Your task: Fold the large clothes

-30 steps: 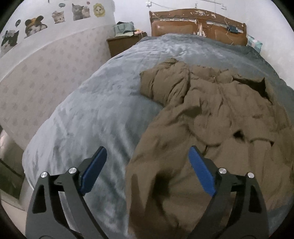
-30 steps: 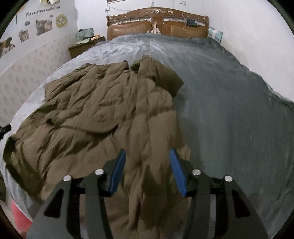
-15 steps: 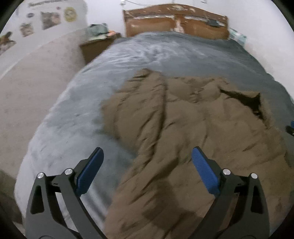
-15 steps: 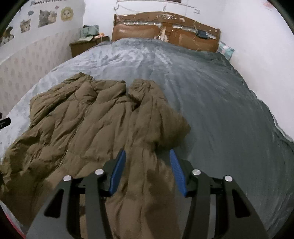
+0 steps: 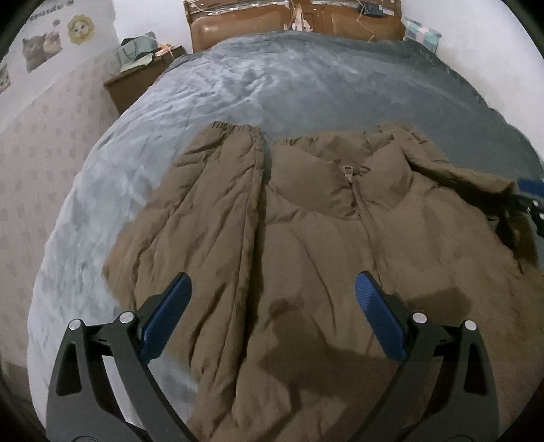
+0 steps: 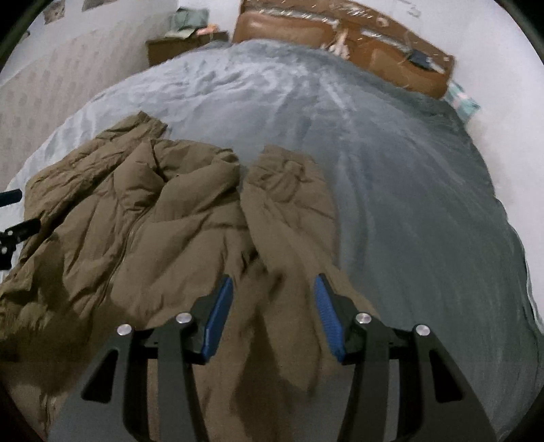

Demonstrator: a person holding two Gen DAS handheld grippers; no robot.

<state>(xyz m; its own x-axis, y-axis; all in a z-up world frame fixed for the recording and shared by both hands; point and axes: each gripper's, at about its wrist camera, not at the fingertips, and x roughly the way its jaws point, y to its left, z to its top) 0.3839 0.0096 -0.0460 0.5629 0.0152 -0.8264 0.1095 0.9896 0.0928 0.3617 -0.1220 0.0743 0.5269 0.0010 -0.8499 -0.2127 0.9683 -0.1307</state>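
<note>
A brown puffer jacket (image 5: 340, 231) lies front-up on the grey bed cover (image 5: 238, 88), with its zip and collar toward the headboard. My left gripper (image 5: 272, 282) hovers open above the jacket's left sleeve (image 5: 217, 190) and chest, jaws wide, nothing between them. My right gripper (image 6: 273, 282) hangs over the right sleeve (image 6: 289, 204), jaws partly apart and not pressing on any cloth. Each gripper shows at the edge of the other's view: the right gripper (image 5: 530, 190) beside the jacket's right side, the left gripper (image 6: 13, 221) at its left side.
A brown padded headboard (image 5: 306, 20) closes the far end of the bed. A wooden nightstand (image 5: 136, 85) with clutter stands at the far left, beside a patterned wall (image 5: 40, 153) with cat stickers. Bare grey cover (image 6: 425, 204) stretches right of the jacket.
Both grippers have swept sideways across the bed: the left from the jacket's left edge to over its sleeve and chest, the right from the body to the right sleeve. The left jaws widened slightly.
</note>
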